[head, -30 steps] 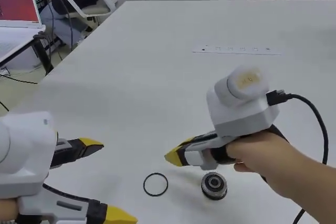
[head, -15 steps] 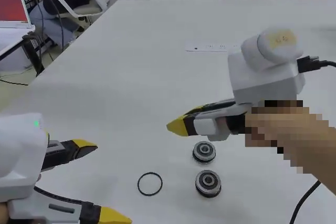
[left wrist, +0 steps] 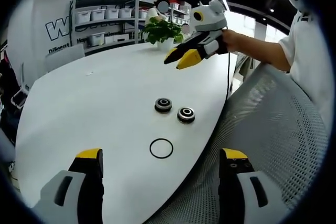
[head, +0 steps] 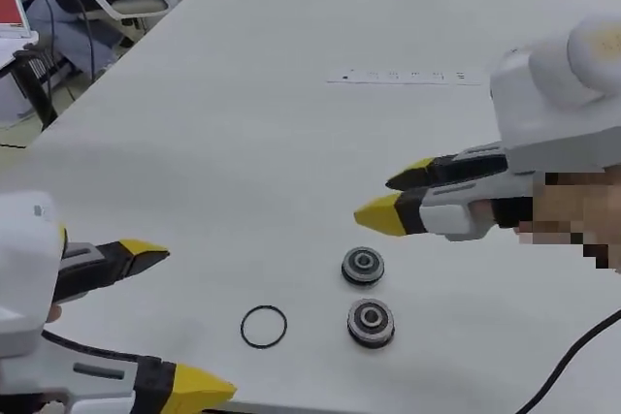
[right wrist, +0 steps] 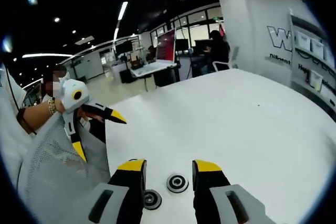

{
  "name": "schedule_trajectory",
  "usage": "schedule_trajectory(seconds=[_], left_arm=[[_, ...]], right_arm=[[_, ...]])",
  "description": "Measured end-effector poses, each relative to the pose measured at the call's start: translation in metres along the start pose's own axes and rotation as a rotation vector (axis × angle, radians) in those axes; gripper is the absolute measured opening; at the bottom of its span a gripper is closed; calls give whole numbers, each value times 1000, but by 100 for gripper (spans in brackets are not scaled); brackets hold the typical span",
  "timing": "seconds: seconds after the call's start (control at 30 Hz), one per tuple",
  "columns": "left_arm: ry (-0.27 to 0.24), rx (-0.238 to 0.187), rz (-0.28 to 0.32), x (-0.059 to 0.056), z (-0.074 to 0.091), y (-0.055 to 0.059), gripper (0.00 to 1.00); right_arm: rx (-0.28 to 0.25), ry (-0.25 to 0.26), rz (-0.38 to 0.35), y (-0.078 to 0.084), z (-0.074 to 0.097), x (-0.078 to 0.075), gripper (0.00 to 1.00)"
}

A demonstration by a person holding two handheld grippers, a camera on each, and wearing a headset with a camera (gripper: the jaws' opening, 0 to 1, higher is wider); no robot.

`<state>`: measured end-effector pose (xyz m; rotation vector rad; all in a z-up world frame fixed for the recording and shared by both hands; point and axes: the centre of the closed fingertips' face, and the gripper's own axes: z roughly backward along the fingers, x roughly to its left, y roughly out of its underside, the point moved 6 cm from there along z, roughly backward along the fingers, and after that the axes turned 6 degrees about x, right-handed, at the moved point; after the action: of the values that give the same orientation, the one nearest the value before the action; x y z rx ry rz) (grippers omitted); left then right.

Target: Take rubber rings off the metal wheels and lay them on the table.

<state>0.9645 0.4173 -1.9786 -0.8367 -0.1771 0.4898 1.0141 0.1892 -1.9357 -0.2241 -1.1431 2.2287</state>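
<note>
Wheels of metal, two of them, lie flat on the white table (head: 243, 123) close to its front edge. The far wheel (head: 363, 266) and the near wheel (head: 371, 322) are just beside each other and do not touch; each has a dark outer band, and I cannot tell whether this band is a rubber ring on it. One loose rubber ring (head: 242, 327), thin and black, lies flat on the table to the left of the near wheel, apart from both wheels.

The right gripper (head: 376, 198) hovers above the table, a little beyond the far wheel, with its yellow tips pointing to the left; its jaws stand apart with a modest gap and nothing is between them. In the right gripper view the far wheel (right wrist: 177, 183) shows low in this gap; the near wheel (right wrist: 152, 199) is partly behind one jaw.

The left gripper (head: 194, 325) is at the lower left of the head view with its tips pointing to the right; its jaws are spread wide and hold nothing. In the left gripper view the rubber ring (left wrist: 150, 148) lies ahead between the two jaws; the near wheel (left wrist: 186, 114) and the far wheel (left wrist: 163, 105) lie behind it, and the right gripper (left wrist: 174, 62) hangs above them, held by a hand (left wrist: 234, 40). A black cable (head: 572, 366) runs down from the right gripper; a pale strip (head: 403, 76) lies far back on the table.
</note>
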Motion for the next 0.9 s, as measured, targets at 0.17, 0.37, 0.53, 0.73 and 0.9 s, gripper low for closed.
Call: schedule_trajectory(seconds=[0.17,0.37,0.53,0.73,0.9], left_arm=[[8,-30,-14,-1,1,-4,88],[14,-102,-14,0,7,-13,87],[-2,-141,-35,0,15,-27,85],[0,-133,-122,-6,15,-44,84],[34,-119,-195,-14,10,-59,84]], right_arm=[[34,30,36,15,8,-4,34],[107,13,89,39,1,-2,33],[185,-34,161,59,-9,3,31],[247,-95,187,76,-18,9,29],[273,-118,184,87,-24,8,28]])
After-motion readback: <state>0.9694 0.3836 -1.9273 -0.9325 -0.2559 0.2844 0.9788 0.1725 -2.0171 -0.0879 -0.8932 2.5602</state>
